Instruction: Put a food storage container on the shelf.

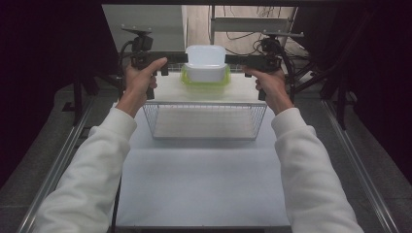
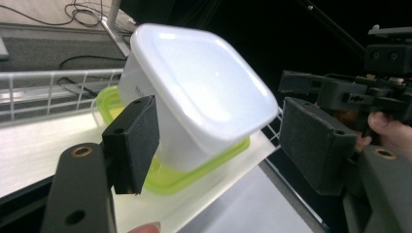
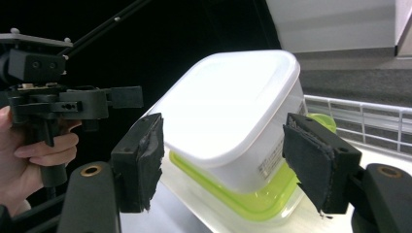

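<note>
A white tub (image 1: 205, 63) (image 2: 194, 97) (image 3: 233, 121) stands bottom-up on its lime-green lid (image 1: 205, 83) (image 2: 194, 177) (image 3: 262, 204) on a raised white board (image 1: 243, 90) at the far side. My left gripper (image 1: 182, 58) (image 2: 223, 141) reaches in from the tub's left, open, its pads (image 2: 133, 141) on either side of the tub's corner without pressing on it. My right gripper (image 1: 231, 59) (image 3: 228, 165) comes from the tub's right, also open, its pads (image 3: 316, 165) flanking the tub. Each gripper view shows the other gripper (image 2: 340, 90) (image 3: 73, 104) beyond the tub.
A wire basket (image 1: 206, 121) sits just in front of the raised board, nothing in it. The white tabletop (image 1: 204, 179) stretches toward me between the person's white sleeves. Metal rails run along both table sides; dark stands and cables lie behind.
</note>
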`<action>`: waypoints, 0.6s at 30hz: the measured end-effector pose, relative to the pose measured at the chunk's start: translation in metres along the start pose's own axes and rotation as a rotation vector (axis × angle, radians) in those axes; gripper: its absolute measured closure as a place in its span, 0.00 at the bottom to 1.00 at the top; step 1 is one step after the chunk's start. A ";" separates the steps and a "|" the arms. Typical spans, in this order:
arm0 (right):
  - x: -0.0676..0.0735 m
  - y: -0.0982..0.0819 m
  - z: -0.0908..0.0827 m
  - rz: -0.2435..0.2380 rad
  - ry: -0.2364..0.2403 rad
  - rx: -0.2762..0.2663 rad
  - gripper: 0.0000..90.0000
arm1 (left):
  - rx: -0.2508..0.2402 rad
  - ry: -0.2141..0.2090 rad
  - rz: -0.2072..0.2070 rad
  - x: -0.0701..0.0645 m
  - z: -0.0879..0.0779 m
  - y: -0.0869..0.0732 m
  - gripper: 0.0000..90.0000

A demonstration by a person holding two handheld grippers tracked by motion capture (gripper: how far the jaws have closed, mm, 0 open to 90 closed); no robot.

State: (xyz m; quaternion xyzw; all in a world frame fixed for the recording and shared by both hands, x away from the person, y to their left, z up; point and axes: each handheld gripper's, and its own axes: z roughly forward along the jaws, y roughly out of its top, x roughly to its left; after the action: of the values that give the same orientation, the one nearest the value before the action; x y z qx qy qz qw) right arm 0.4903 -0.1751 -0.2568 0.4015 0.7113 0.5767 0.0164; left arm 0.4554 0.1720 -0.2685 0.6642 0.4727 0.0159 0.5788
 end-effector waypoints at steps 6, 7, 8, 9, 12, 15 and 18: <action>-0.001 -0.011 -0.009 -0.019 0.011 0.002 0.34 | -0.005 0.011 0.007 0.000 -0.007 -0.013 0.34; -0.001 -0.013 -0.011 -0.017 0.015 0.002 0.34 | -0.005 0.011 0.008 0.000 -0.007 -0.014 0.34; -0.001 -0.014 -0.013 -0.017 0.017 0.004 0.34 | -0.005 0.010 0.019 0.000 -0.009 -0.016 0.34; -0.001 -0.016 -0.015 -0.023 0.017 0.001 0.34 | -0.004 0.012 0.026 -0.001 -0.011 -0.018 0.34; 0.001 -0.023 -0.023 -0.033 0.019 -0.003 0.34 | -0.003 0.018 0.050 -0.005 -0.017 -0.027 0.34; 0.004 -0.032 -0.032 -0.050 0.017 -0.002 0.34 | -0.004 0.011 0.068 -0.010 -0.026 -0.039 0.34; 0.007 -0.044 -0.041 -0.068 0.012 0.001 0.34 | 0.007 0.010 0.092 -0.016 -0.034 -0.052 0.34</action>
State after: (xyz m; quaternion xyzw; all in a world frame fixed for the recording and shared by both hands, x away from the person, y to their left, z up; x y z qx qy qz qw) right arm 0.4416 -0.2046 -0.2767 0.3738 0.7250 0.5777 0.0316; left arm 0.3957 0.1808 -0.2895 0.6870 0.4448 0.0443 0.5728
